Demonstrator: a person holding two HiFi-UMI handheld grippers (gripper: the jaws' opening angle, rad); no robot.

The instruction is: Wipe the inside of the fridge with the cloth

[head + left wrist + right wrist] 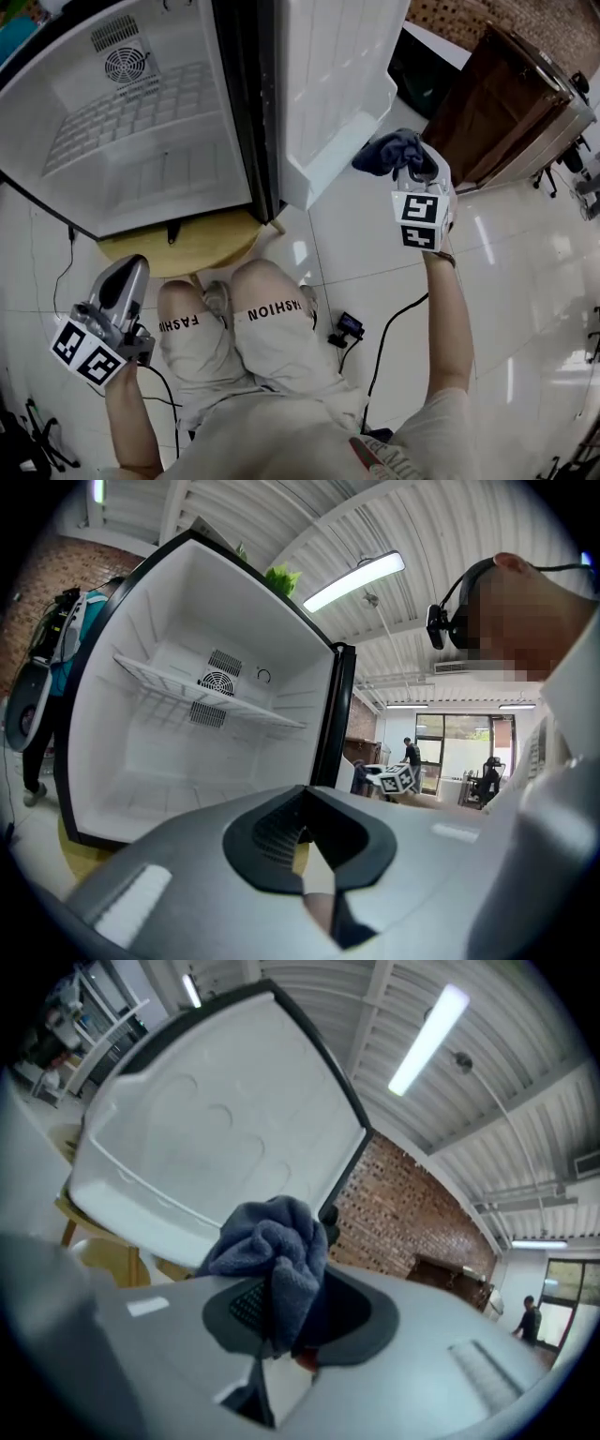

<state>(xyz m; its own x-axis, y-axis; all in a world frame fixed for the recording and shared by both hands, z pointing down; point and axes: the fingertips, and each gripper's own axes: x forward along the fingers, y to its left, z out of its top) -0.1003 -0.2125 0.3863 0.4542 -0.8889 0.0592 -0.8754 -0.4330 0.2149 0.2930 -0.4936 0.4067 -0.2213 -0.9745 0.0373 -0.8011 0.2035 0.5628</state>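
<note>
The cloth (386, 150), a dark blue-grey bundle, is pinched between the jaws of the right gripper (410, 170). In the right gripper view it (273, 1252) bunches up above the pads, which press on its lower fold. It hangs in the air outside the fridge (56, 141), just beside the free edge of the open door (333, 75) and near the door's bottom tray (349, 141); I cannot tell whether it touches the door.

The fridge compartment is white inside. It holds a wire shelf (131, 112) running from side wall to side wall, and a round fan grille (124, 64) sits in the back wall above the shelf. Below the shelf only the white floor of the compartment shows.

The fridge stands on a round wooden stool (197, 251), whose rim sticks out under the fridge's front edge.

The left gripper (129, 272) is by the stool's rim at the fridge's front corner, facing the open compartment. Its jaws are together with nothing between them.

The person's knees are just in front of the stool on a white tiled floor (525, 281).
</note>
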